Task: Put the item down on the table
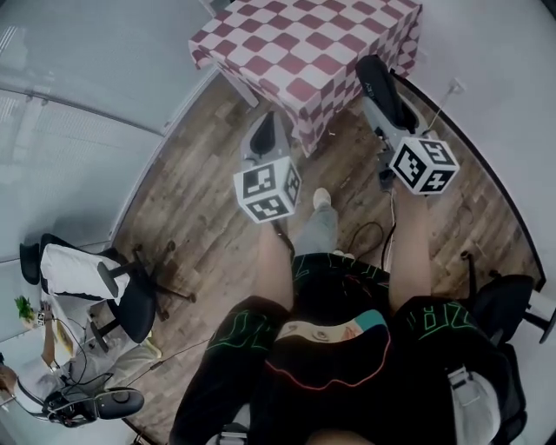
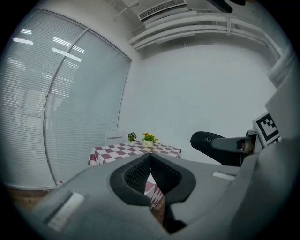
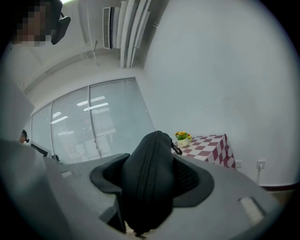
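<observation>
The bench (image 1: 304, 43) wears a red-and-white checked cloth (image 1: 347, 26) that hangs over its edges. It stands on a wood-plank floor (image 1: 191, 200), close to the white wall (image 2: 201, 93). At its far end sit two small pots: yellow flowers (image 2: 149, 138) and, just beside them, a darker green plant (image 2: 132, 137). On the floor, a black office chair (image 1: 126, 295) stands well apart from the bench, and a dark cable (image 1: 369, 230) loops across the planks.

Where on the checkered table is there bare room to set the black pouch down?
The checkered table is bare cloth over its near half and front corner. Only its far edge is crowded, by two small flower pots.
</observation>
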A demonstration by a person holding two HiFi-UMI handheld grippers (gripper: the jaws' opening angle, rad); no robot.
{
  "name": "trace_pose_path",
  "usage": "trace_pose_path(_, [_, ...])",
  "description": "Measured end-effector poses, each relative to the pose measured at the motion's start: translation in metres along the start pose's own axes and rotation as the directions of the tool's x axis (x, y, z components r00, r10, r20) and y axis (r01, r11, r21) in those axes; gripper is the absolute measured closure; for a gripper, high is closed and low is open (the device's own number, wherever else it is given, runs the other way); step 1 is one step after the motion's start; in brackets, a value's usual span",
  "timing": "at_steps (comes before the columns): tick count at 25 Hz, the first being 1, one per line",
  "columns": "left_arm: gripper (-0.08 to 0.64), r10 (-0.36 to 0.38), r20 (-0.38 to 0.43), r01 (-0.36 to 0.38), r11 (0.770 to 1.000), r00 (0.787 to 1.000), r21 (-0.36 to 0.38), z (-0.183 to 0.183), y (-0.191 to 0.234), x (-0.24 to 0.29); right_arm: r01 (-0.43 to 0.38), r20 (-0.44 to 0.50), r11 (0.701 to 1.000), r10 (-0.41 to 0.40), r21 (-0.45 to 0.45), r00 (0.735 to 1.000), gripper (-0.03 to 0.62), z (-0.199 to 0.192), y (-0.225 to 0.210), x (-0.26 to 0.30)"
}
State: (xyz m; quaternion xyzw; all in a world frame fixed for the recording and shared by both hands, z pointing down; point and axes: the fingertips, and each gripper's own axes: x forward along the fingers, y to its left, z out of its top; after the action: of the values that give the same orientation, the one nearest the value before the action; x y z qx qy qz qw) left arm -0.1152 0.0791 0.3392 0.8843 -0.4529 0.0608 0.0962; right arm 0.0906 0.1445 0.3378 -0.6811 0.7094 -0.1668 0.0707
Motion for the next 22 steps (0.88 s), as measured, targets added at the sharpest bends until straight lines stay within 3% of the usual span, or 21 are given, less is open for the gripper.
trace_pose_path(12, [0.551, -0.054, -0.032, 0.053, 0.998, 0.998, -0.027, 0.004, 0.011, 0.102, 0.060, -0.020, 0.998, -0.060, -0.003, 0.998, 0.310, 0.016, -0.047, 0.076])
trace_pose_path(22, [0.549, -0.077, 0.025, 0.078, 0.995, 0.997, -0.060, 0.041, 0.040, 0.171, 0.070, 0.018, 0.995, -0.069, -0.067, 0.997, 0.310, 0.060, -0.053, 0.140])
